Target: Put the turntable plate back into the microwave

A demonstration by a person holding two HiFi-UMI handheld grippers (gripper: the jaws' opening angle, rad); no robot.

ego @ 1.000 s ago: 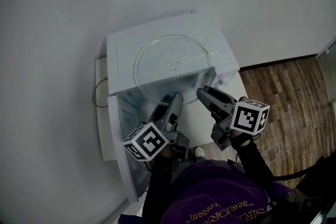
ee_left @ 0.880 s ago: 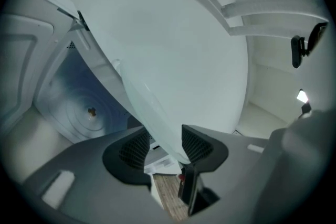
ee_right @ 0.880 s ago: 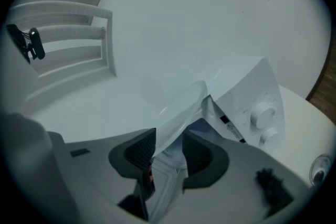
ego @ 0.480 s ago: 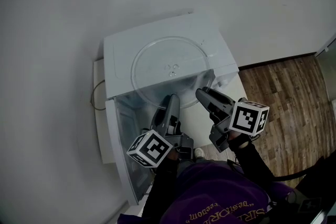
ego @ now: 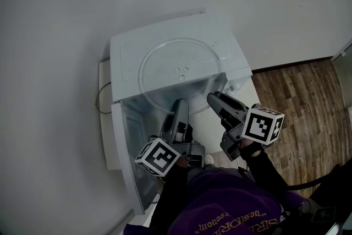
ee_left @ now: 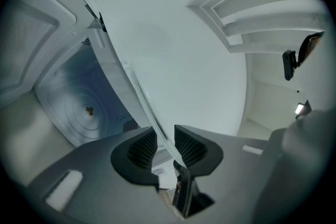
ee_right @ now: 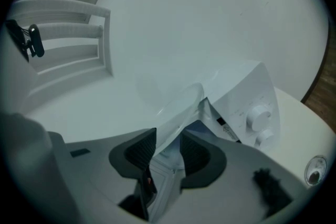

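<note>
The clear glass turntable plate (ego: 181, 71) lies on top of the white microwave (ego: 129, 52), its near edge hanging over the open cavity. My left gripper (ego: 180, 103) is at the plate's near rim. In the left gripper view its jaws (ee_left: 165, 147) are closing and the pads sit against the rim (ee_left: 137, 86) between them. My right gripper (ego: 212, 97) is at the near right rim. In the right gripper view (ee_right: 168, 152) the glass edge (ee_right: 178, 105) fills the gap between its pads. Below the plate shows the cavity floor with its drive hub (ee_left: 90, 110).
The microwave door (ego: 129, 157) hangs open at the lower left. Two control knobs (ee_right: 257, 119) are on the right front panel. A cable (ego: 102, 97) runs beside the left wall of the microwave. Wooden floor (ego: 308, 102) lies to the right. A person's purple garment fills the bottom.
The left gripper has rolled slightly, its marker cube shifting right and down, and its jaws have narrowed onto the rim. The right gripper and the plate have stayed put.
</note>
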